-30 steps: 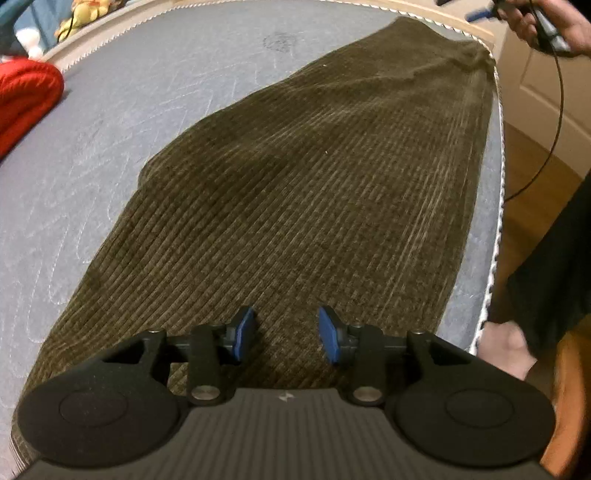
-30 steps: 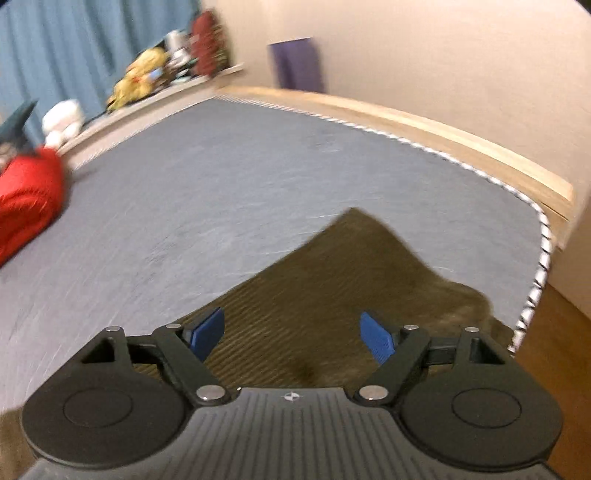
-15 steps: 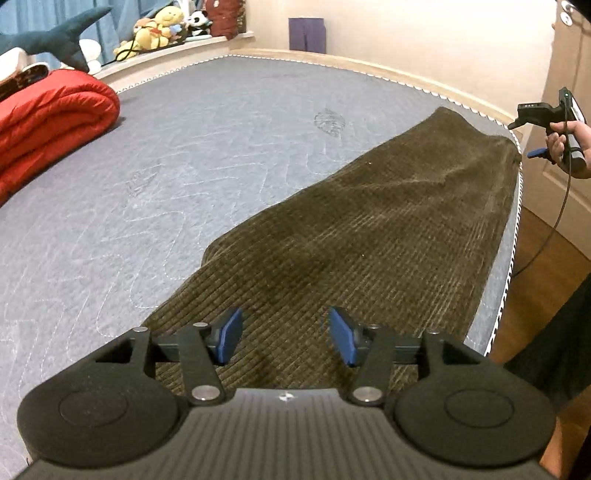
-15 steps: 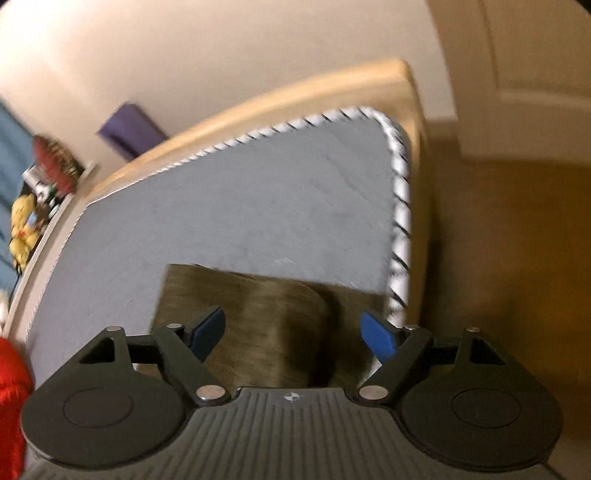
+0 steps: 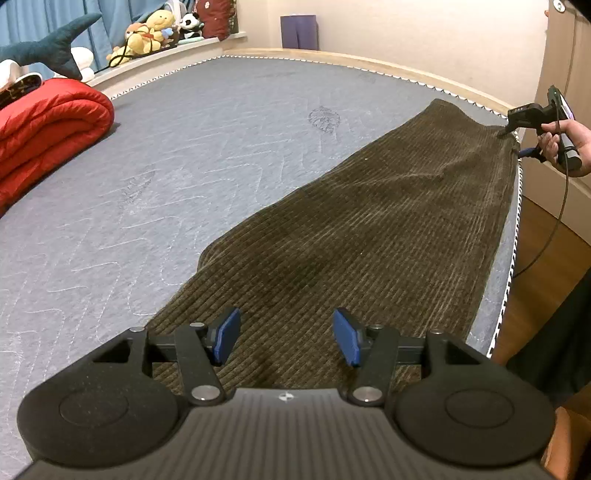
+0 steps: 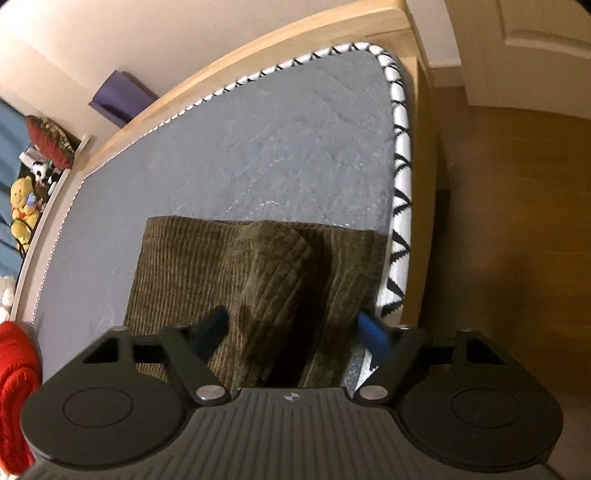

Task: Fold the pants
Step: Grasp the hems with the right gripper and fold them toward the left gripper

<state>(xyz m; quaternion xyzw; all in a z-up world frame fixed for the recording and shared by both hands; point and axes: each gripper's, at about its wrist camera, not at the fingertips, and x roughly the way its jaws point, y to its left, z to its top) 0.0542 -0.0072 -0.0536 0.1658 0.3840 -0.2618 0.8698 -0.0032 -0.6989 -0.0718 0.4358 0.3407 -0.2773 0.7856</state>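
From my left wrist camera, the left tool [image 5: 286, 336] has its two blue pads spread wide, with nothing between them, and hangs over the near end of the pants [image 5: 369, 236]. The pants are dark olive corduroy, laid flat and long on the bed [image 5: 184, 155], running from the near edge by my tool out toward the far right corner, close along the bed's right edge. At that far end I can see the right tool [image 5: 511, 138] in my hand [image 5: 565, 142], its tips at the corner of the fabric (whether they have the cloth I cannot tell from here). A red blanket [image 5: 48, 122] lies rolled at the far left of the bed, and plush toys [image 5: 147, 33] sit on the ledge beyond.

From my right wrist camera, the right tool [image 6: 291, 334] is spread apart, the pants [image 6: 207, 266] bunched up between its pads. The left pad is pressed against the cloth; the right pad sits at the fabric's edge, just beside the bed's [image 6: 258, 147] zigzag trim. A raised fold of corduroy runs up the middle between the pads, with a dark crease on its right. The hem lies straight across the mattress, short of the far corner. The red blanket [image 6: 16, 373] shows at the left border.
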